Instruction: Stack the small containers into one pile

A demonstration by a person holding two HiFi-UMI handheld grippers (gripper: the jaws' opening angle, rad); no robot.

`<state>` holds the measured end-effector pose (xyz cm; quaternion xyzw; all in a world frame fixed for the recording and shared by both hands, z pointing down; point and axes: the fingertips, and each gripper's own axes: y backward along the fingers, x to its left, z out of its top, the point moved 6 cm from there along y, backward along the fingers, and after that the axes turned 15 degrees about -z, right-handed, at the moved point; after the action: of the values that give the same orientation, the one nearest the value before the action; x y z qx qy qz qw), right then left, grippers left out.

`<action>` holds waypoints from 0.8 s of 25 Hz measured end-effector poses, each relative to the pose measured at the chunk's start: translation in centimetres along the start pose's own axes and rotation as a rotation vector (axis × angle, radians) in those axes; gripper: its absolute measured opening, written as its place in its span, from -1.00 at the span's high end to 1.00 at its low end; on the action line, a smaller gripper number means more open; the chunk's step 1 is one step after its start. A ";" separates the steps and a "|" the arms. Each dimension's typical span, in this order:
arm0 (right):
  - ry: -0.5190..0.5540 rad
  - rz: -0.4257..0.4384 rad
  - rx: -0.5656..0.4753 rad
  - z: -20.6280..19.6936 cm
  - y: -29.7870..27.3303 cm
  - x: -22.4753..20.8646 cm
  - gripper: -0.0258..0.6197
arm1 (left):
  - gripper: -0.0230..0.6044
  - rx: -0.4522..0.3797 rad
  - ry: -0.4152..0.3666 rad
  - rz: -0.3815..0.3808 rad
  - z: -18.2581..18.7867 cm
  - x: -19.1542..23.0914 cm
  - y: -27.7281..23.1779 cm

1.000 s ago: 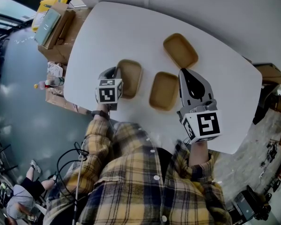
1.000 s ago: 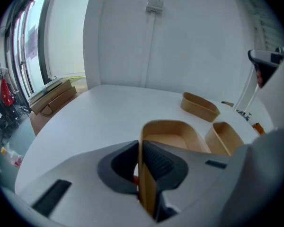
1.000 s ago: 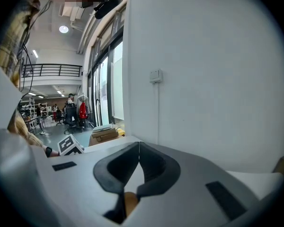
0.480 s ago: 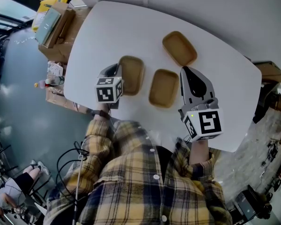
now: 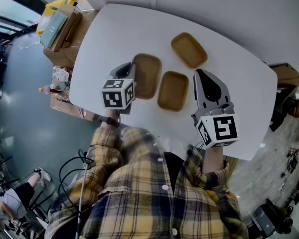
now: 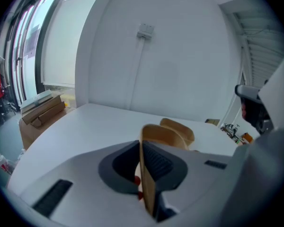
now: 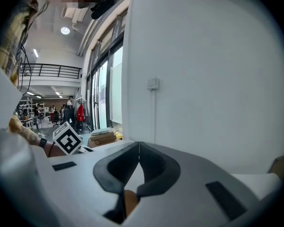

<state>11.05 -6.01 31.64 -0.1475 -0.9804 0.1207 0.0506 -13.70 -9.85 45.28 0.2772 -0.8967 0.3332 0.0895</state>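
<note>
The left container [image 5: 147, 75] is now lifted nearer the middle container [image 5: 173, 90], its rim clamped by the left gripper's [image 5: 131, 69] just-tightened jaws; the right gripper's [image 5: 200, 74] jaws are closed, empty.

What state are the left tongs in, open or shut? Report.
Shut on the left container: the left tongs, which have just been closing, pinch its rim.

No legible text, number, brand or sign anywhere. Nearest to it: black-and-white square coded patterns on white marker cube of left gripper [image 5: 117, 93] and white marker cube of right gripper [image 5: 218, 129], blocks only, no letters. Brown cardboard boxes [image 5: 60, 26] on floor beside table: any print too small to read.
</note>
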 end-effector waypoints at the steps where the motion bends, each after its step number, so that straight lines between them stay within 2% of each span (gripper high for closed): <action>1: -0.001 -0.004 -0.003 0.0 0.2 -0.1 0.87 | 0.82 -0.009 0.004 -0.011 0.4 -0.6 0.0; 7: -0.008 -0.027 -0.012 0.0 1.2 -0.5 0.87 | 0.82 -0.028 0.004 -0.085 1.1 -5.1 -1.1; 13: -0.017 -0.062 -0.008 -0.5 2.4 -1.4 0.87 | 0.82 0.004 0.010 -0.148 -0.4 -8.4 -2.9; 17: -0.025 -0.078 0.002 -0.9 3.4 -2.0 0.87 | 0.82 0.013 0.026 -0.164 -1.3 -9.7 -3.7; 20: -0.026 -0.086 0.013 -1.3 4.0 -2.4 0.87 | 0.82 0.016 0.067 -0.168 -2.2 -10.3 -4.4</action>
<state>14.63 -2.77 31.75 -0.1035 -0.9855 0.1269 0.0440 -2.73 -6.65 45.84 0.3408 -0.8641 0.3408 0.1450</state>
